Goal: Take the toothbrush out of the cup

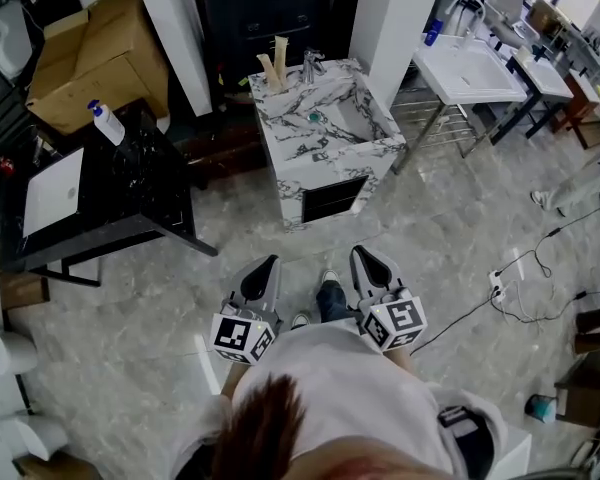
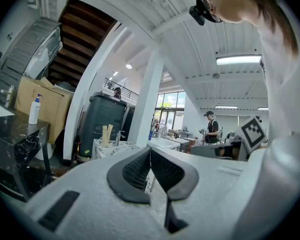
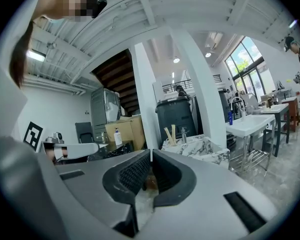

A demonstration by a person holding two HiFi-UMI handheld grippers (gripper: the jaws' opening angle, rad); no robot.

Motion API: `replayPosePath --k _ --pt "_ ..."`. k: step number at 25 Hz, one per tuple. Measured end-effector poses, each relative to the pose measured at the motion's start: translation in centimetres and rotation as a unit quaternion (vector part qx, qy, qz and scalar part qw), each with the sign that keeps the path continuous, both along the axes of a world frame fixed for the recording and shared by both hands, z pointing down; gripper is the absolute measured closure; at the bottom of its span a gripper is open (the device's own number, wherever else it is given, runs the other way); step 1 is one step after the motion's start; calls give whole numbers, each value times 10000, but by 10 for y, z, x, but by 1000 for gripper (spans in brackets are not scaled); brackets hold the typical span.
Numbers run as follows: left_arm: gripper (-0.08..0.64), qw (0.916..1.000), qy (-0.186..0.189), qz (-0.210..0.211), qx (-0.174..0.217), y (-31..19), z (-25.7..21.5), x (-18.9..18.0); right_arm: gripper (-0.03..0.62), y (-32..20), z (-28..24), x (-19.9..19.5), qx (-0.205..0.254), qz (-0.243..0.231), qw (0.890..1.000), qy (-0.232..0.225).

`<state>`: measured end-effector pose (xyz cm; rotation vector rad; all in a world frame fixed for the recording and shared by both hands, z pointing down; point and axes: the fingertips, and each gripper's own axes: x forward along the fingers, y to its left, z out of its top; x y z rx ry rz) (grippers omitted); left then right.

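Tan toothbrushes (image 1: 276, 63) stand upright at the back left corner of a marble washbasin (image 1: 325, 148), next to its tap (image 1: 310, 66); I cannot make out the cup that holds them. The same toothbrushes (image 2: 107, 134) show far ahead in the left gripper view and again, as toothbrushes (image 3: 171, 134), in the right gripper view. My left gripper (image 1: 263, 268) and right gripper (image 1: 365, 258) hang side by side over the floor, well short of the basin. Both are shut with nothing between the jaws, as the left gripper (image 2: 150, 151) and right gripper (image 3: 151, 154) views show.
A black table (image 1: 130, 208) with a white board and a soap bottle (image 1: 107, 122) stands at the left, with a cardboard box (image 1: 95, 53) behind it. A white sink on a metal frame (image 1: 470, 68) is at the right. Cables (image 1: 510, 288) lie on the floor. A person (image 2: 211, 128) stands far off.
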<state>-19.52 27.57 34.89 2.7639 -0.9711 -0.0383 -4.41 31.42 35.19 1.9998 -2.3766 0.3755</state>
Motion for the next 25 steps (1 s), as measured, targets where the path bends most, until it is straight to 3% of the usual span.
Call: replayPosePath --k 13,25 --pt "545 9991 37 -415 64 -75 -8 62 571 -85 -13 74 134 -258 9996 13" --pt "545 9969 5 -766 197 -108 -15 110 571 -119 -11 134 169 -440 9989 -53"
